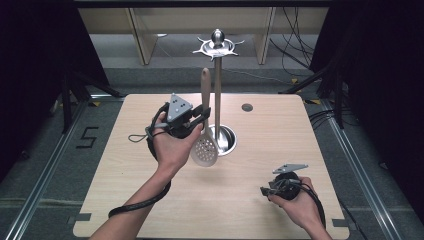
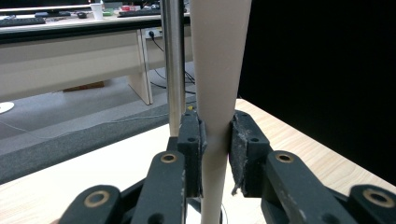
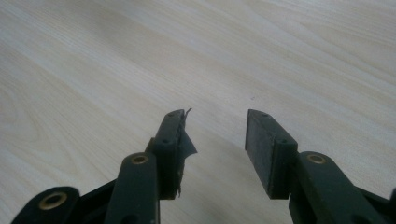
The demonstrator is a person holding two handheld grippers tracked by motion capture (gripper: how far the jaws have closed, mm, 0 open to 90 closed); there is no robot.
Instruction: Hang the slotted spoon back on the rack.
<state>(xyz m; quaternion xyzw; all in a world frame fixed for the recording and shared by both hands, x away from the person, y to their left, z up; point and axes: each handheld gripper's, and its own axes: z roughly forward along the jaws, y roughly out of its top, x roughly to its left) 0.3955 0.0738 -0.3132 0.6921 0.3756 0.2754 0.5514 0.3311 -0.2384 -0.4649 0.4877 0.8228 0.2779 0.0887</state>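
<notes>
Spoon (image 1: 204,125), a pale slotted one, stands upright in our left tongs (image 1: 200,117), which clamp its handle on both sides; the round head hangs below them, off the tabletop (image 1: 260,145). Just behind the tongs rises the metal pole of a hanging stand (image 1: 217,85), its hooked crown above them. To hang it well, we judge, we should lift straight and keep the handle clear of the pole. Our right tongs (image 3: 215,135) hover empty, jaws parted, over bare tabletop, with open room around them before the near edge.
</notes>
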